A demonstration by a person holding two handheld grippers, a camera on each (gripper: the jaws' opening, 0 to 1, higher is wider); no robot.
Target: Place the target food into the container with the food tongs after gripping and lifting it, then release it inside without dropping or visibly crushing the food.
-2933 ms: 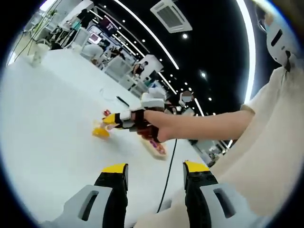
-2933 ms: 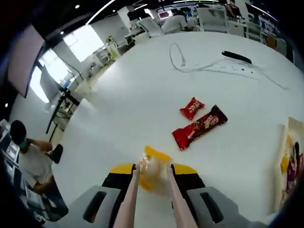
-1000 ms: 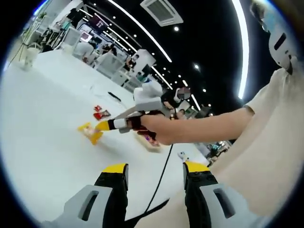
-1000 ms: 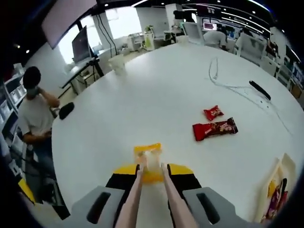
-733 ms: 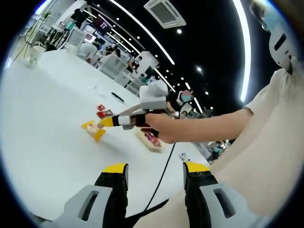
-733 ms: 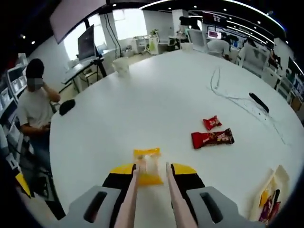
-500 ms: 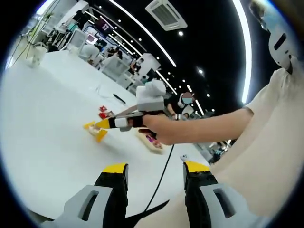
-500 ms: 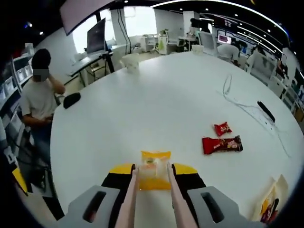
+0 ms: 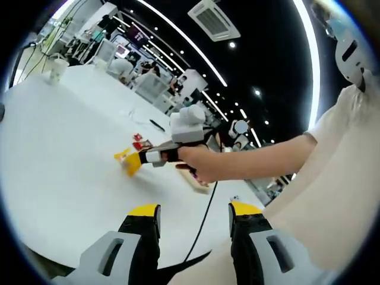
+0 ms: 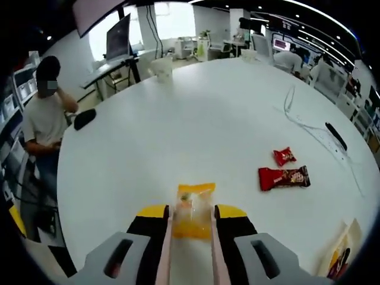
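Note:
A yellow snack packet (image 10: 193, 215) is pinched between the tips of pinkish food tongs (image 10: 162, 256), whose arms run between the jaws of my right gripper (image 10: 192, 211); that gripper is shut on the tongs. In the left gripper view the right gripper (image 9: 148, 158), held in a person's hand (image 9: 199, 166), carries the same packet (image 9: 128, 161) just above the white table (image 9: 59, 136). The container, a shallow tray (image 10: 337, 252) with wrapped snacks in it, lies at the lower right and shows behind the hand as the tray (image 9: 200, 184). My left gripper (image 9: 194, 211) is open, holding nothing, low near the person's body.
Two red snack packets (image 10: 284, 177) lie on the table right of centre. A white cable (image 10: 303, 126) and a black remote (image 10: 336, 136) lie farther right. A paper cup (image 10: 160, 66) stands at the far edge. A person (image 10: 41, 119) sits beside the table at the left.
The tongs stay closed on the yellow packet throughout. Both views have shifted with the hands; in the left gripper view the right gripper and packet now sit slightly further right.

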